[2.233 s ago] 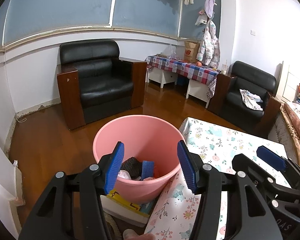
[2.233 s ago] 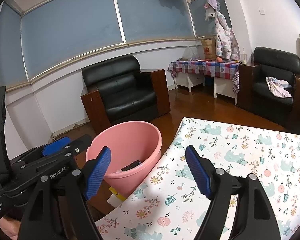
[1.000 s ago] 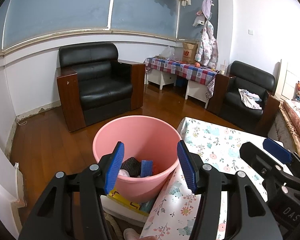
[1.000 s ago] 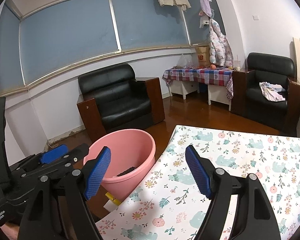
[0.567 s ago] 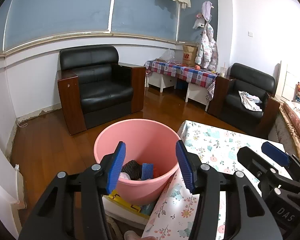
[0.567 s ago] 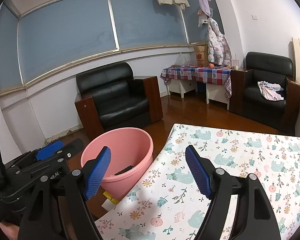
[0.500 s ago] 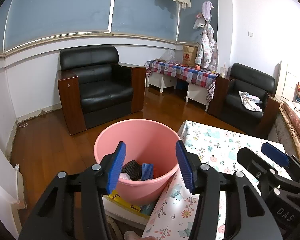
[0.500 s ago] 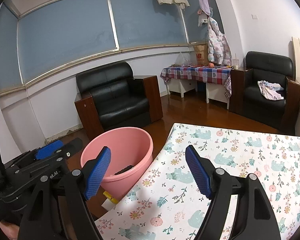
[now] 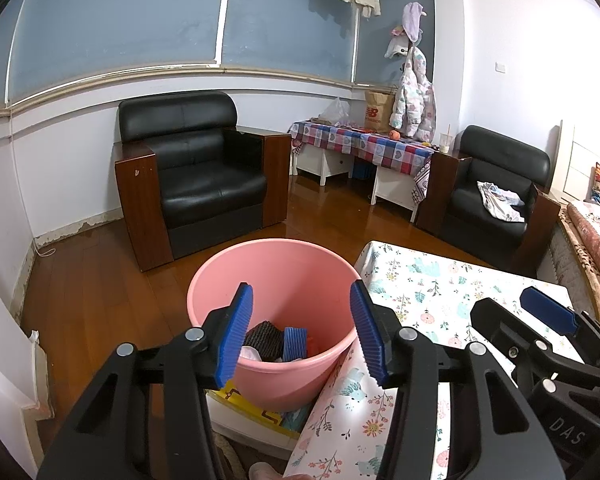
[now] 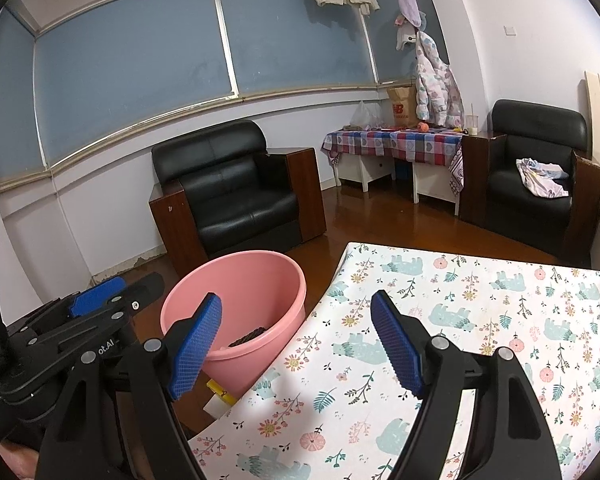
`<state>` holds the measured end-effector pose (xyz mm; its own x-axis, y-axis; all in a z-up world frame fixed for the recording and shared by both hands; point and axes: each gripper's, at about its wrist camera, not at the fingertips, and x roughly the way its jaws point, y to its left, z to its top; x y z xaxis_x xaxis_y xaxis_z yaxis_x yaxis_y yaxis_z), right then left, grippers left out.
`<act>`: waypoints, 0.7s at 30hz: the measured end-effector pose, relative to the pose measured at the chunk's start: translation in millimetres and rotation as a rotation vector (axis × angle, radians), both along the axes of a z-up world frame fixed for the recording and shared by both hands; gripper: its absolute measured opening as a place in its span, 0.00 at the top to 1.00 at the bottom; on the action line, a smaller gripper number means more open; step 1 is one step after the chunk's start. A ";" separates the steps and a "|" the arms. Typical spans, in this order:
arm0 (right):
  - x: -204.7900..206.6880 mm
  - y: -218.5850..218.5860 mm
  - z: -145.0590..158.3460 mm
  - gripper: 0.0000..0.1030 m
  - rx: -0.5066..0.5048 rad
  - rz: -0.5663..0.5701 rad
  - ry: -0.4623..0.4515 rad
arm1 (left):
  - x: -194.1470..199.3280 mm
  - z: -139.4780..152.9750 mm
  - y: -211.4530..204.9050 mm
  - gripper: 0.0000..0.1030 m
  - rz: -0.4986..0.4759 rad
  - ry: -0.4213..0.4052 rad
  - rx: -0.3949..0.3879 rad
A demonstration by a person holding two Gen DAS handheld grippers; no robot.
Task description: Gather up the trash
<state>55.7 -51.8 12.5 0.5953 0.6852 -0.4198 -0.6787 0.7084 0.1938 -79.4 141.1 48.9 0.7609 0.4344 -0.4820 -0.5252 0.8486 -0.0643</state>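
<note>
A table (image 10: 480, 320) wears a floral, bear-printed cloth (image 10: 420, 360). At its left edge, a pink bucket (image 9: 268, 264) stands on the wooden floor (image 9: 100, 272).

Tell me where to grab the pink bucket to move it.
Grip the pink bucket by its rim, on the near-left side, coming from above. It stands upright with a thin open lip; the table crowds its right side. One finger inside, one outside.

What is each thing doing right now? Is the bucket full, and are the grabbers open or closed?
Pink bucket: upright on the floor beside the table, a few items at the bottom, mostly unfilled.
Left gripper: open, holding nothing, above the bucket.
Right gripper: open, holding nothing.
Table: covered with a flowery cloth, nothing on the part in view.
Window blinds: pulled down.
</note>
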 end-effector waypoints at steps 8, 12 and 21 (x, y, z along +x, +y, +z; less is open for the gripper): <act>0.9 -0.1 -2.2 0.27 -0.001 0.002 0.000 | 0.2 0.0 -0.2 0.51 0.000 0.000 0.000; 1.1 0.1 -2.2 0.27 0.000 0.000 0.002 | 0.4 0.1 -0.6 0.51 -0.002 0.000 0.003; 1.0 0.4 -2.8 0.27 -0.002 0.001 0.002 | 0.9 0.0 -2.0 0.51 -0.001 0.000 0.005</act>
